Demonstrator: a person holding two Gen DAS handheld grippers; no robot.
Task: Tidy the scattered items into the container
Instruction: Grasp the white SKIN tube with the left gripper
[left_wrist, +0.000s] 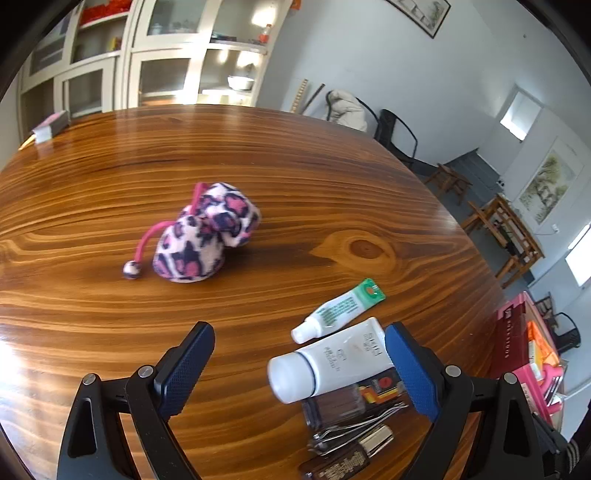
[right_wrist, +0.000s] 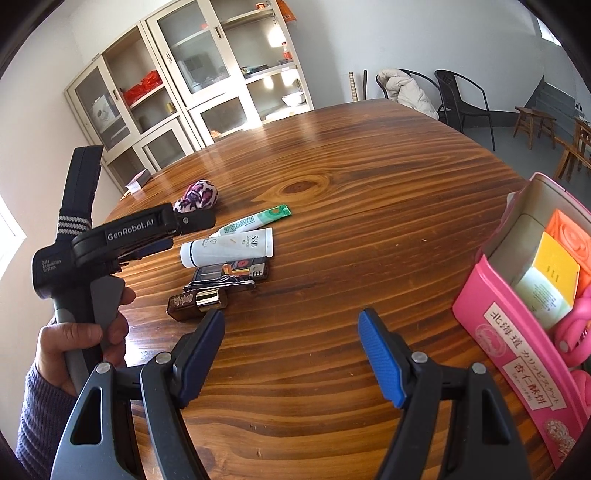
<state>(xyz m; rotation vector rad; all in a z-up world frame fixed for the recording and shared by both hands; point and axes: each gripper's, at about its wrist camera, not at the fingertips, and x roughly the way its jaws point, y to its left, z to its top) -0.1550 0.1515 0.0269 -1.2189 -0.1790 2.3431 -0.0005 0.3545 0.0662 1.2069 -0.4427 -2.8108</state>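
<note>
Left gripper (left_wrist: 299, 369) spread wide above the wooden table (left_wrist: 332, 184), nothing between the pads; its right pad just beside the white tube (left_wrist: 332, 358). Right gripper (right_wrist: 291, 354) also open, over bare wood, holding nothing.

Scattered on the table, in one close group: white tube, small green-and-white tube (left_wrist: 338, 310) just behind it, dark flat case (right_wrist: 231, 271), metal clippers (right_wrist: 221, 284), brown bottle with shiny cap (right_wrist: 195, 301). Further away, apart from the group, a spotted pink pouch (left_wrist: 205, 234) with pink cord.

Pink box (right_wrist: 517, 332) at the right table edge, already holding small cartons. Left hand (right_wrist: 88, 332) around the gripper handle.
</note>
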